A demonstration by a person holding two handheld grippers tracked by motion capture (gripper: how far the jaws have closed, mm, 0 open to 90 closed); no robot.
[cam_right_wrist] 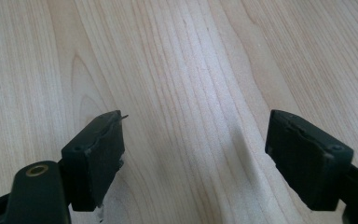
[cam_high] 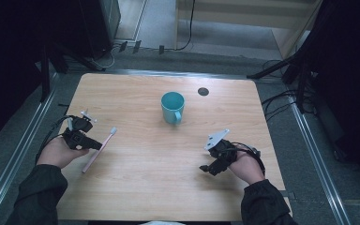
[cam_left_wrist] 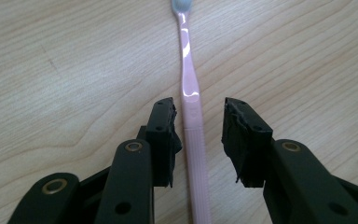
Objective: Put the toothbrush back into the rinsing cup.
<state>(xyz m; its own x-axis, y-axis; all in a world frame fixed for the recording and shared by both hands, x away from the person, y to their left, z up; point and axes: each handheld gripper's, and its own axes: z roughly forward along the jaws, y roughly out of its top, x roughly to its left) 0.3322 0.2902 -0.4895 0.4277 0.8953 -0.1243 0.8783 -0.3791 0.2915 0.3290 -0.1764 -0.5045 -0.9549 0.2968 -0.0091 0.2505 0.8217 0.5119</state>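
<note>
Straddling glossy pink toothbrush (cam_left_wrist: pixel 189 100) on woodgrain table (cam_left_wrist: pixel 65 70): left gripper (cam_left_wrist: pixel 198 135).

One toothbrush (cam_high: pixel 100 151), one cup (cam_high: pixel 173 107), two grippers.

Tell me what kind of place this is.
Probably a lab or studio set up for recording: a light wooden table stands on grey carpet between metal floor rails, with loose black cables and dark stands around it.
</note>
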